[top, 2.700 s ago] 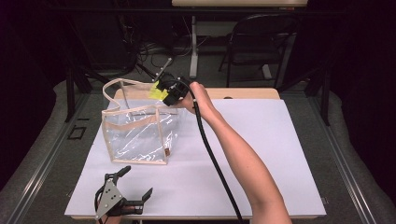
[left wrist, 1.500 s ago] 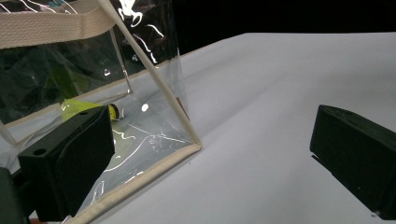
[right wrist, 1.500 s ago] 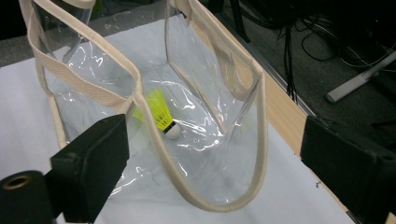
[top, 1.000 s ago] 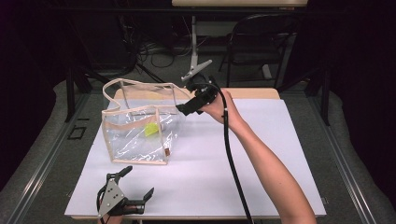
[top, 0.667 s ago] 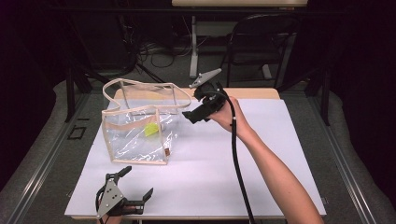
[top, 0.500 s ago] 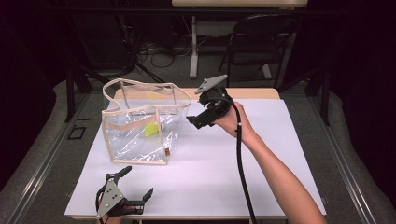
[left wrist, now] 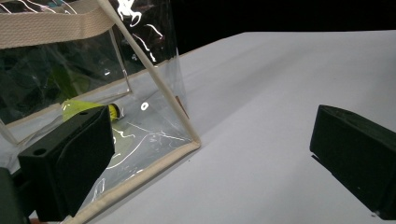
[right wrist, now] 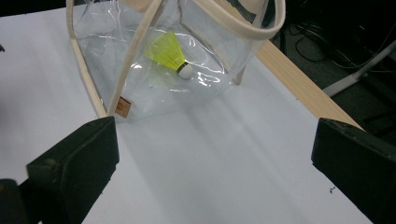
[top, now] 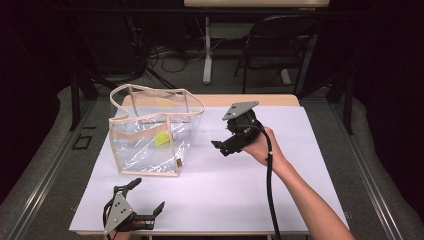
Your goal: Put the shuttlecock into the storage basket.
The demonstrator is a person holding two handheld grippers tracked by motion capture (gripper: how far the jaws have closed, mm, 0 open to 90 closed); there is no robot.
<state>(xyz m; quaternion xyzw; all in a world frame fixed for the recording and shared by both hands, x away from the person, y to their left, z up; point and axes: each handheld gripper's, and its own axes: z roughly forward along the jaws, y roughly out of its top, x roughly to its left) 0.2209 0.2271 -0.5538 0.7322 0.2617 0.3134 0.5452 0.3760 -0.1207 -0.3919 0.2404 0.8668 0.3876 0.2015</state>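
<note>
A clear plastic tote bag (top: pixel 150 135) with beige trim stands on the left half of the white table (top: pixel 280 180). Inside it, on the bottom, lies a yellow shuttlecock (top: pixel 161 138) (right wrist: pixel 169 51) (left wrist: pixel 77 106). My right gripper (top: pixel 223 146), held in a hand, hovers just right of the bag, open and empty. My left gripper (top: pixel 148 197) rests at the table's front edge, below the bag, open with nothing between its jaws. The left gripper view looks at the bag's (left wrist: pixel 149 107) lower corner; the right gripper view faces the bag (right wrist: pixel 154 70) from its side.
A wooden strip (top: pixel 250 100) runs along the table's far edge. Beyond it stand a dark chair (top: pixel 280 45) and a table leg (top: pixel 206 50) among floor cables. White surface spreads right of and in front of the bag.
My right gripper let go of the shuttlecock, which now lies in the bag, then drew back from over the bag to the right and lower. The left gripper stayed put.
</note>
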